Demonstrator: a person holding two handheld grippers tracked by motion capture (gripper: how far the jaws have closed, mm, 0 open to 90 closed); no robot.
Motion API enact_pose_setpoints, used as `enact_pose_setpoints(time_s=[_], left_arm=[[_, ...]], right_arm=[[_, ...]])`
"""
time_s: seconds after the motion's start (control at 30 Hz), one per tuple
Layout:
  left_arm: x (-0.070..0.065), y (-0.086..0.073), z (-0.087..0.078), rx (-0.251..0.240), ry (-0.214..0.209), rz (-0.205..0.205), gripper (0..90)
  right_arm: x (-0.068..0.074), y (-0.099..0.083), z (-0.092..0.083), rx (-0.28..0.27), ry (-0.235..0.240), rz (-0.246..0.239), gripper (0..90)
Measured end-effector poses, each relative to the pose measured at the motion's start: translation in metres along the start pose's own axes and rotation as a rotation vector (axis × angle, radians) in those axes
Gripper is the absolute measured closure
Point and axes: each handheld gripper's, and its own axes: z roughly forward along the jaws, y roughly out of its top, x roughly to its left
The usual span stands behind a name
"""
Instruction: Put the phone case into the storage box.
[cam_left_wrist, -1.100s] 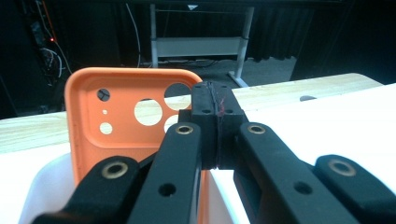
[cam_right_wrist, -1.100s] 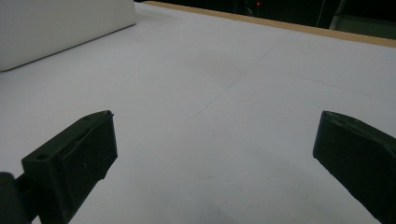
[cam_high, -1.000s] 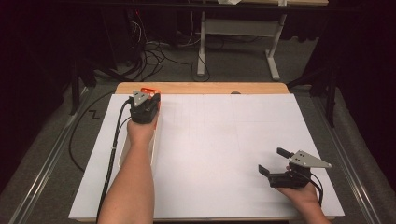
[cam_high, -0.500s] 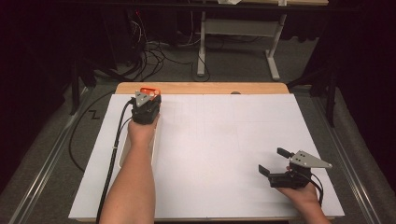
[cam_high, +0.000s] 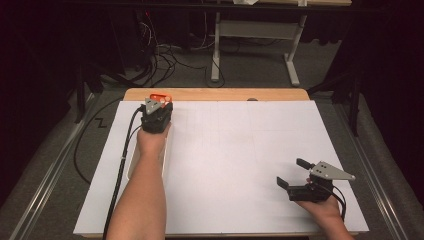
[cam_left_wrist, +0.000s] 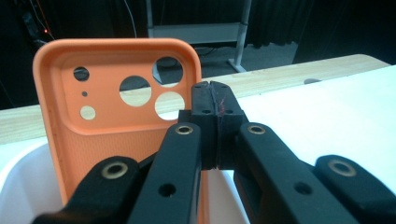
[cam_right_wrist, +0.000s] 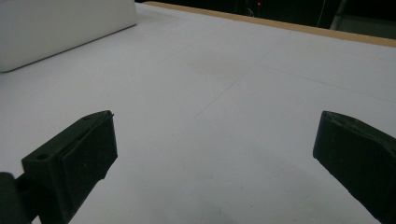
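The left gripper (cam_high: 156, 101) is sitting at the far left part of the tabletop (cam_high: 240, 150), with its jaws pressed together. In the left gripper view they are pinching the right edge of an orange phone case (cam_left_wrist: 116, 112), which is standing upright with its camera holes at the top and its hollow inner side facing the camera. The case is hanging over the end of a white tray (cam_left_wrist: 23, 177); in the high view that tray (cam_high: 131, 165) is lying along the left forearm (cam_high: 142, 195). The right gripper (cam_high: 294, 174) is resting near the right front corner of the tabletop, well apart from the case, its jaws standing wide apart with nothing between them.
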Motion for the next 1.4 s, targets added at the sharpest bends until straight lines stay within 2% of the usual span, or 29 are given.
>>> enact_pose_setpoints(time_s=[0.2, 0.3, 0.43, 0.73, 0.93, 1.07, 1.17, 1.4], left_arm=[[0.002, -0.001, 0.001, 0.022, 0.017, -0.014, 89.4], [0.001, 0.000, 0.000, 0.016, 0.022, -0.017, 88.7], [0.002, 0.004, -0.005, -0.006, 0.027, -0.022, 88.3], [0.003, 0.014, -0.025, -0.012, 0.047, -0.010, 85.9], [-0.001, 0.017, -0.040, -0.006, 0.052, 0.016, 80.2], [-0.006, 0.018, -0.047, -0.014, 0.039, 0.019, 73.8], [-0.006, 0.014, -0.051, -0.013, 0.039, -0.006, 67.4], [-0.004, 0.006, -0.063, -0.003, 0.031, -0.034, 51.5]], right_arm=[[0.000, 0.000, 0.000, 0.000, 0.000, -0.001, 0.2], [0.000, 0.000, 0.000, 0.001, 0.000, -0.002, 0.2], [0.000, 0.000, 0.000, -0.001, -0.001, -0.002, 0.2], [0.002, 0.001, 0.000, -0.002, -0.001, -0.008, 0.2], [0.003, 0.001, 0.001, 0.000, -0.002, -0.013, 0.2], [0.003, 0.001, 0.001, 0.000, -0.002, -0.015, 0.2], [0.004, 0.002, 0.000, -0.003, -0.001, -0.018, 0.2], [0.004, 0.002, 0.001, 0.001, 0.003, -0.021, 0.2]])
